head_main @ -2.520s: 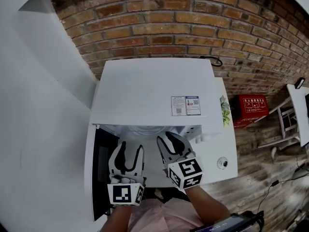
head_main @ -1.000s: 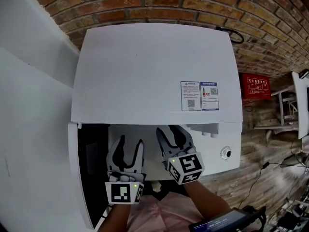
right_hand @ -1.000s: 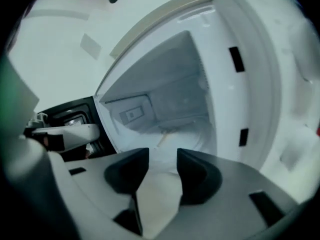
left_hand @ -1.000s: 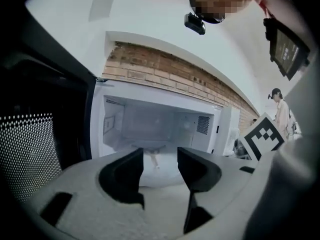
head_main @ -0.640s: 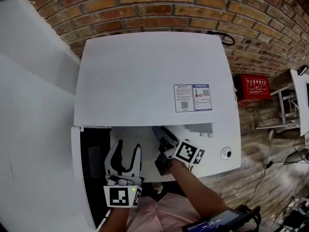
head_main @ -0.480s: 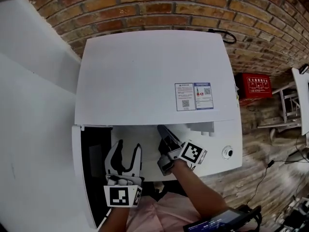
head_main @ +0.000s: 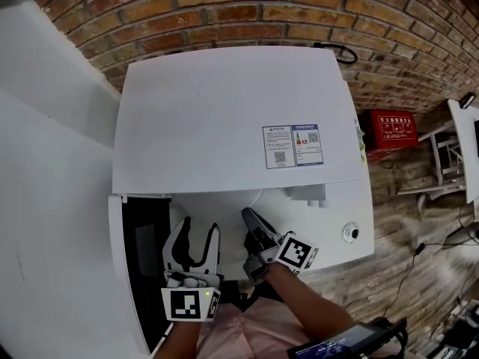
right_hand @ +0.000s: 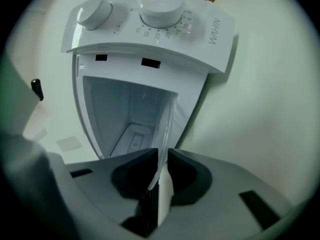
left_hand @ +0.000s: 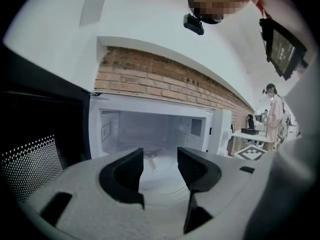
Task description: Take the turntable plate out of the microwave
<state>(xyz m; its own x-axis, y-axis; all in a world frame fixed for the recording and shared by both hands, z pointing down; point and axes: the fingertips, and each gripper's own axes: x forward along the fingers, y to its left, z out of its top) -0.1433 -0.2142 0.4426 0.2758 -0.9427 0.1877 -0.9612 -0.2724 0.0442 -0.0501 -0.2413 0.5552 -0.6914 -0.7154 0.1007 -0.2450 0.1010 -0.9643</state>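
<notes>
Closest to us are our two grippers, both at the open front of the microwave [head_main: 224, 118]. Our left gripper [head_main: 200, 227] is held level, with its jaws spread and nothing between them — it just points into the white box. Our right gripper [right_hand: 162, 155] is turned on its side, near the right side of the opening. Its jaws are closing on the plate [right_hand: 167, 120]: the thin glass rim stands right between the two pads, and both pads look to be touching it. The rest of the plate lies inside the microwave, low down on its floor.

The black door [head_main: 138, 253] hangs open at the left. On the front panel, at the right, we see two round knobs [right_hand: 161, 6]. Two stickers [head_main: 292, 146] sit on the microwave's top, near its front right corner. Behind it is a brick wall [head_main: 262, 6] — and a red box [head_main: 389, 134] stands on the wood floor [head_main: 419, 223], far off to the right.
</notes>
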